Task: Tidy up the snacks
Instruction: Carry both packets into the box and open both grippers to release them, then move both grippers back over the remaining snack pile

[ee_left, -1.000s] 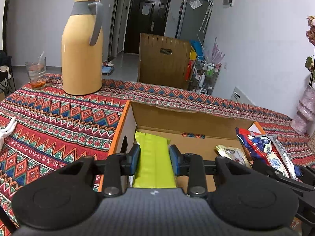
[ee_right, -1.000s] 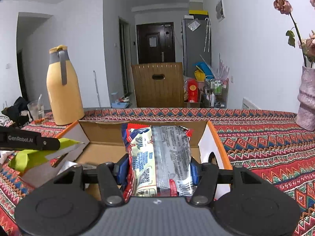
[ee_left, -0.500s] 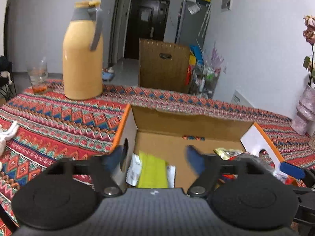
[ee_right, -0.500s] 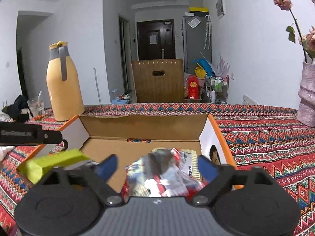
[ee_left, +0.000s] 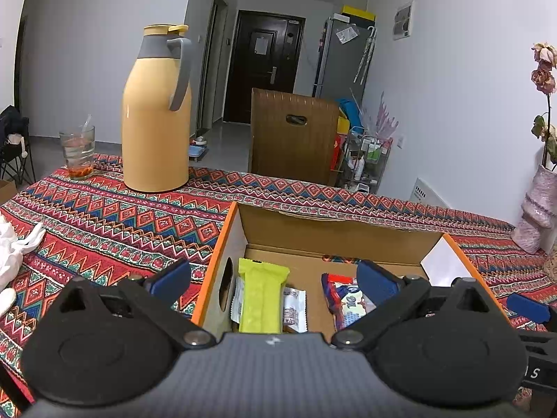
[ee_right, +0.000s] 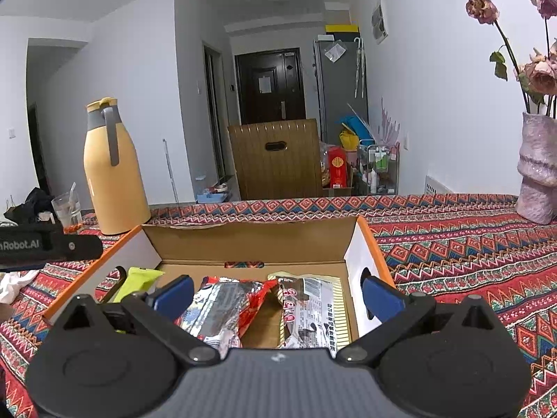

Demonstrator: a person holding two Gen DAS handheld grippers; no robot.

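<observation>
I am looking along both grippers into an open cardboard box (ee_left: 334, 240), its walls matt brown inside, its end flaps white with orange edges and an oval hand slot in each. It is sitting on a woven cloth (ee_left: 115, 216) of red, blue and green zigzags that is covering the tabletop.

My left gripper (ee_left: 273, 280) is opening, its blue pads spread wide and pressing on nothing. One pad is hanging outside the box's left wall, the other over the box floor. Between them, down in the box's left end, a flat lime-green bar (ee_left: 260, 299) is lying lengthwise against the left wall, on top of a white crinkled wrapper (ee_left: 294, 308). A glossy red-and-blue packet (ee_left: 343, 299) is lying just beside my right-hand pad.

My right gripper (ee_right: 276, 296) is opening too, wide apart and gripping nothing. Below and between its pads two shiny packets are lying loose on the box floor at the right end: a crumpled silver-and-red packet (ee_right: 222, 308) and a flatter printed pouch (ee_right: 313, 308) with a cream striped edge, touching each other. The right pad is hanging in front of the white end flap.

Toward the tabletop's far left corner, a smooth tan jug (ee_left: 156, 118) with a grey handle is standing upright beside a clear glass (ee_left: 77, 153).
</observation>
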